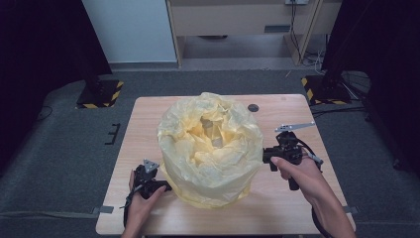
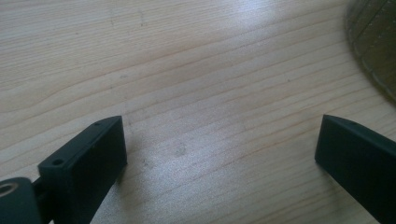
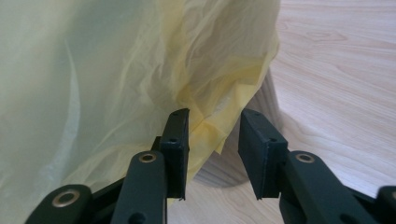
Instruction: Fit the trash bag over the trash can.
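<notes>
A wooden table (image 1: 148, 119) on grey carpet (image 1: 59, 148) — a dark round spot (image 1: 253, 107) near its far edge.

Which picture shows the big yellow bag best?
The high view: the whole yellow bag shows, draped over a bin on the table. The right gripper view shows only its hanging edge up close; the left gripper view shows bare table.

A bag-draped bin (image 1: 210, 148) stands mid-table (image 1: 143, 119), the left gripper (image 1: 166, 187) at its left, the right gripper (image 1: 264, 156) at its right.
</notes>
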`<act>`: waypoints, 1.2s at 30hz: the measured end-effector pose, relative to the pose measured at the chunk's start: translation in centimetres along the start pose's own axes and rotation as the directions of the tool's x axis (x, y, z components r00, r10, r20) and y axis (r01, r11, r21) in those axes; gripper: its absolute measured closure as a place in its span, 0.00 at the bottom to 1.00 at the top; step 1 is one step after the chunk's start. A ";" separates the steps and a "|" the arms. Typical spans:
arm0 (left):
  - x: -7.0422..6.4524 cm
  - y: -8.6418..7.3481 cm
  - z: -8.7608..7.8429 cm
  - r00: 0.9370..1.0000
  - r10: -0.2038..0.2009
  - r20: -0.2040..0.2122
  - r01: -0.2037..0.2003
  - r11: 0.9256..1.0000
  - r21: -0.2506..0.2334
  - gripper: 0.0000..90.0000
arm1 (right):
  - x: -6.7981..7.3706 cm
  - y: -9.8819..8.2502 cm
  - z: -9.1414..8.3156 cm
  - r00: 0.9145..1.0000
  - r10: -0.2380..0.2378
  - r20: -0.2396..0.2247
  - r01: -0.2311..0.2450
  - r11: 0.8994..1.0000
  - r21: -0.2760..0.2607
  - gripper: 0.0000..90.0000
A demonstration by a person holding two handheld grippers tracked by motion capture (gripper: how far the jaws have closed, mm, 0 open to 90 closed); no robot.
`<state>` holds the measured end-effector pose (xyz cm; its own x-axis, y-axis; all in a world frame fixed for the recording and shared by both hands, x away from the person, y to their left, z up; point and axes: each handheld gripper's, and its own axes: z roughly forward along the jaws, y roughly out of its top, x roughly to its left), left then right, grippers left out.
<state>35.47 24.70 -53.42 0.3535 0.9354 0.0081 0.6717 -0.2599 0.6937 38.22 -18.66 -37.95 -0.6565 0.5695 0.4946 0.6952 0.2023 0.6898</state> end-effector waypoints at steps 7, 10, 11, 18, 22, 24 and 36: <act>0.7 0.5 -1.5 0.999 -0.041 0.020 0.041 0.999 -0.013 0.16 | 0.2 0.1 0.5 1.000 -0.006 -0.014 0.006 1.000 0.000 0.95; 0.9 1.2 -3.1 0.997 -0.075 0.036 0.077 0.995 -0.056 0.18 | 0.5 0.2 0.7 1.000 -0.026 0.007 0.026 1.000 0.011 1.00; 1.0 1.6 -3.7 0.994 -0.095 0.049 0.098 0.993 -0.063 0.19 | 0.6 0.2 0.7 0.999 -0.029 0.014 0.029 0.999 0.015 1.00; 1.4 3.7 -7.1 0.980 -0.176 0.093 0.187 0.973 -0.135 0.26 | 1.7 0.5 1.0 0.992 -0.077 0.096 0.074 0.996 0.041 1.00; 1.4 4.7 -8.5 0.978 -0.179 0.111 0.195 0.968 -0.160 0.27 | 1.9 0.4 1.4 0.990 -0.086 0.114 0.080 0.995 0.056 1.00; 1.2 5.2 -9.2 0.974 -0.182 0.133 0.203 0.964 -0.172 0.28 | 2.0 0.4 1.6 0.988 -0.092 0.124 0.085 0.994 0.065 1.00; 1.9 6.6 -11.2 0.965 -0.224 0.134 0.250 0.941 -0.228 0.34 | 2.4 0.4 2.0 0.979 -0.117 0.164 0.103 0.990 0.095 1.00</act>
<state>33.31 27.44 -40.75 0.2777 0.9291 -0.2442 0.5722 0.0442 0.8189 37.55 -15.61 -37.57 -0.6766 0.6647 0.3170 0.6486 0.3341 0.6839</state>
